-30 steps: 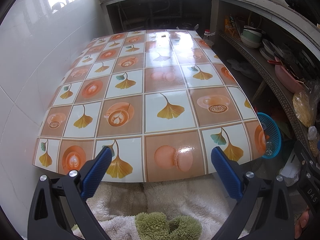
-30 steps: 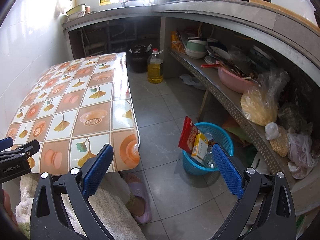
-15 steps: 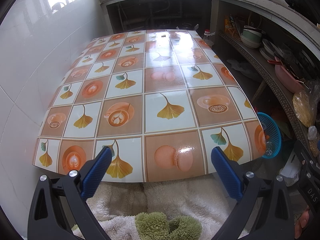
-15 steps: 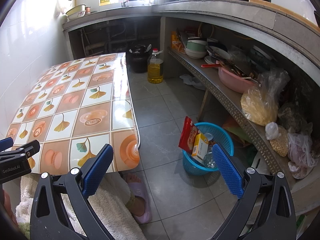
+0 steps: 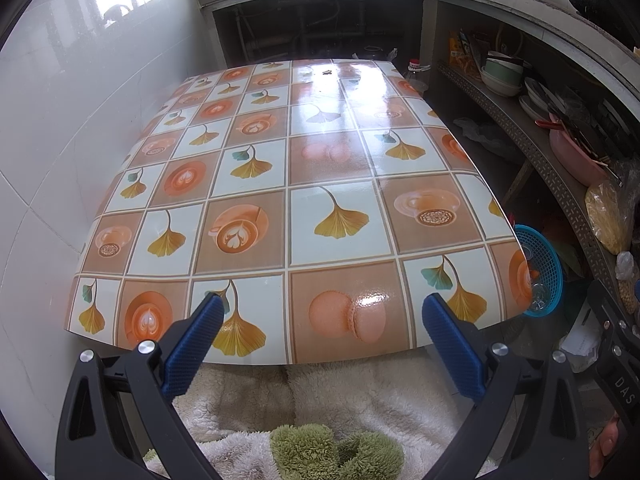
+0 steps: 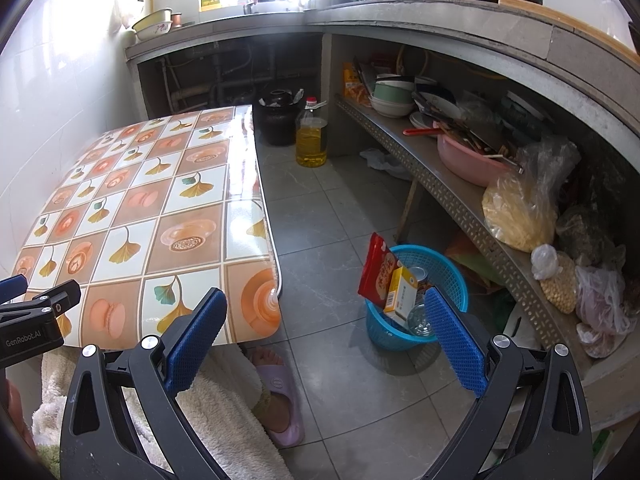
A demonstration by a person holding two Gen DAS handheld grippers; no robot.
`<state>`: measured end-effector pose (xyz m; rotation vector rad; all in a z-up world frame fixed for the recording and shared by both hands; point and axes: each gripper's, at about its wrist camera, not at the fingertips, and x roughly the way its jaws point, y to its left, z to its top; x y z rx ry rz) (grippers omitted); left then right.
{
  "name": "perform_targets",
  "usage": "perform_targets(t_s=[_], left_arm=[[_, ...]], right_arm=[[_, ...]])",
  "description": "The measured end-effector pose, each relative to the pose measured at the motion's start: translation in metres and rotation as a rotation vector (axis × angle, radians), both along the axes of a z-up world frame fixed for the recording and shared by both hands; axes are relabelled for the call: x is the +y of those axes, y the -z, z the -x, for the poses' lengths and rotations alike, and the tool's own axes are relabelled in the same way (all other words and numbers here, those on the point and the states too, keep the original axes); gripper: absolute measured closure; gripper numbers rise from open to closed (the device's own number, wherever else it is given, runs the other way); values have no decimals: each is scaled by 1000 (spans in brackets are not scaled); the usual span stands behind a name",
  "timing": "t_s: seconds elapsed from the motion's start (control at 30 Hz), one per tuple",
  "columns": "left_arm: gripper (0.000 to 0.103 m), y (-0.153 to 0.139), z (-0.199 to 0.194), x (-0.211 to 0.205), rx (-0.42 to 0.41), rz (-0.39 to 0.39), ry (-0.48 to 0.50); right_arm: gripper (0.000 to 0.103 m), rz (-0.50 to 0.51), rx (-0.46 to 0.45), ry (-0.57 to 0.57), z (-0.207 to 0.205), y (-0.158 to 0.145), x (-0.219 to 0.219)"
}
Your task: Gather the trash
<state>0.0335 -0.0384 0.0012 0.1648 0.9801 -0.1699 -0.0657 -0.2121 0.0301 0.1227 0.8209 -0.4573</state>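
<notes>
A blue plastic basket (image 6: 448,272) stands on the floor tiles to the right of the table; its rim also shows in the left wrist view as the basket (image 5: 544,268). In it lean a red snack packet (image 6: 378,272) and a yellow carton (image 6: 402,294), with a clear jar (image 6: 420,316) and a tin below. My right gripper (image 6: 324,314) hangs open above the floor, between the table corner and the basket, holding nothing. My left gripper (image 5: 322,318) is open too, over the near edge of the patterned table (image 5: 304,184), whose top bears no objects.
A low shelf (image 6: 460,204) along the right carries bowls, a pink basin (image 6: 468,160) and plastic bags. An oil bottle (image 6: 311,138) and a dark pot (image 6: 278,118) stand on the floor at the back. A person's foot in a purple slipper (image 6: 280,396) rests below the table corner.
</notes>
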Motion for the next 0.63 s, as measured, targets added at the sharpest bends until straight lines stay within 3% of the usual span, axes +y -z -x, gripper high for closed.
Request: perform_targets(t_s=[0.63], left_arm=[[6, 0, -1, 1, 0, 1, 1]], right_arm=[[8, 4, -3, -8, -9, -3, 9]])
